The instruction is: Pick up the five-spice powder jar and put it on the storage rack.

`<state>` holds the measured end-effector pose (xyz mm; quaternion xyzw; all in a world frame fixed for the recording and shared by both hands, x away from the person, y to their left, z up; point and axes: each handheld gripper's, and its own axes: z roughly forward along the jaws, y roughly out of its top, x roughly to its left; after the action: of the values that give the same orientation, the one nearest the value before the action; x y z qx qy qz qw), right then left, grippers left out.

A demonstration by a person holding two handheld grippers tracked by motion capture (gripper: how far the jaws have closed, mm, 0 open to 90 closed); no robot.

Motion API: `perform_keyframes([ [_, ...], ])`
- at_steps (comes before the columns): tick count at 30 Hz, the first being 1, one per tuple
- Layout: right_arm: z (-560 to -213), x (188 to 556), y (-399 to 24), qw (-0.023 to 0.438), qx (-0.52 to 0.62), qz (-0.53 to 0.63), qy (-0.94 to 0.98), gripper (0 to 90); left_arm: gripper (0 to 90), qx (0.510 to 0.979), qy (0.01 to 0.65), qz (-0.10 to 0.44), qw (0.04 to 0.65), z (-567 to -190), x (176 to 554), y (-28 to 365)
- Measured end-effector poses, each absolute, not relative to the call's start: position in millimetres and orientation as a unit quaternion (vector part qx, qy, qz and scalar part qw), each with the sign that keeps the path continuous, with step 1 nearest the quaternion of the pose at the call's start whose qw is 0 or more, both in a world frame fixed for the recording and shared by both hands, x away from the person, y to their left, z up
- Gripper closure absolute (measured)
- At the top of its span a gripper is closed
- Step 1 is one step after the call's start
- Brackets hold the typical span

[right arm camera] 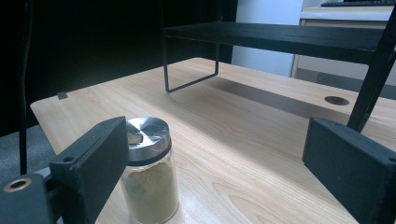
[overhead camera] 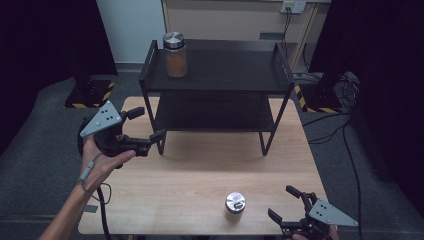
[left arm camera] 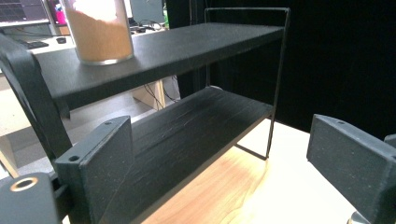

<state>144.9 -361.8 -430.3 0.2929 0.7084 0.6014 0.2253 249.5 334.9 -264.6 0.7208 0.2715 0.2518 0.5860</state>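
Orange-filled spice jar [overhead camera: 175, 55] already sits on the rack [overhead camera: 216, 85]; tan-filled jar [overhead camera: 235, 203] waits beside the right hand-held gripper [overhead camera: 283, 205], both grippers released, left hand-held gripper [overhead camera: 148, 124] empty.

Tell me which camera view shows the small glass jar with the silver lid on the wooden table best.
The right gripper view: the small glass jar with the silver lid stands close, showing its lid and tan powder through the glass. The high view shows it small, from above, mostly lid. The left gripper view catches perhaps a sliver of metal at its bottom edge, too little to tell.
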Motion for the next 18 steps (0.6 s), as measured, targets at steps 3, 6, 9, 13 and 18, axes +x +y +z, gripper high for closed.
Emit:
perform_keyframes([
  [3,-430,145,-362,0.226,0.293,0.601,0.709,7.8,5.2,0.723,0.268,0.255,0.584,-276,246,336],
  [6,-430,145,-361,0.227,0.293,0.6,0.709,7.8,4.5,0.723,0.27,0.257,0.582,-287,243,337],
  [9,-430,144,-361,0.228,0.293,0.6,0.709,7.8,4.5,0.72,0.276,0.255,0.583,-300,241,340],
  [13,-430,144,-361,0.228,0.294,0.599,0.709,7.9,4.2,0.715,0.291,0.266,0.577,-318,234,340],
  [18,-430,144,-361,0.228,0.293,0.598,0.71,8.0,4.2,0.709,0.309,0.271,0.572,-338,228,340],
])
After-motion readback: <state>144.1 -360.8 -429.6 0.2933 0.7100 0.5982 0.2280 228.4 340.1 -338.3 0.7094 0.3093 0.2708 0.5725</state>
